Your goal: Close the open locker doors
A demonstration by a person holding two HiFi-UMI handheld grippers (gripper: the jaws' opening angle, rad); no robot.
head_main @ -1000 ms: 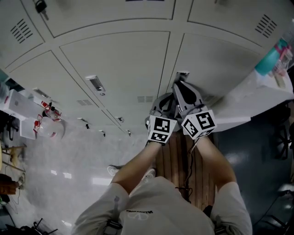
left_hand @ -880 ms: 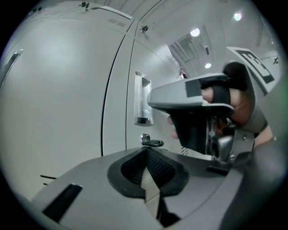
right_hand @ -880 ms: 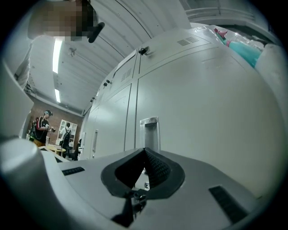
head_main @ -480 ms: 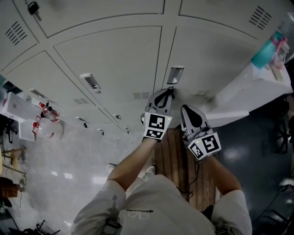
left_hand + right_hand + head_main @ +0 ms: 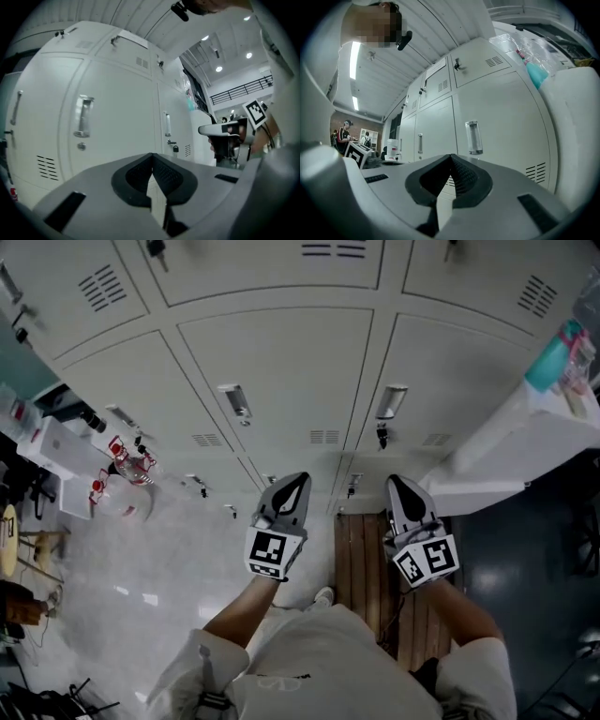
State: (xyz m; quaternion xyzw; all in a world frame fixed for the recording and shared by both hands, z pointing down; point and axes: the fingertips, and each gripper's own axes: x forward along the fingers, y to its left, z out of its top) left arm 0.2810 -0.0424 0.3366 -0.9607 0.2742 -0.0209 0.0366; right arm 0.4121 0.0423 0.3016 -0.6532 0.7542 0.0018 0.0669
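Note:
A wall of pale grey lockers fills the head view, and every door in sight sits flush. The middle door has a handle. The door to its right has a handle with a small padlock under it. My left gripper is shut and empty, held back from the lockers below the middle door. My right gripper is also shut and empty, below the right door. In the left gripper view my left gripper points at a door handle. In the right gripper view my right gripper faces another handle.
A white ledge juts out at the right with a teal bottle on it. A wooden plank lies on the floor under the grippers. Boxes and red-and-white items stand at the left. A shoe shows near the plank.
Both grippers have drawn back from the right door's handle. The left one has swung away to the left; the right one has dropped lower and slightly right.

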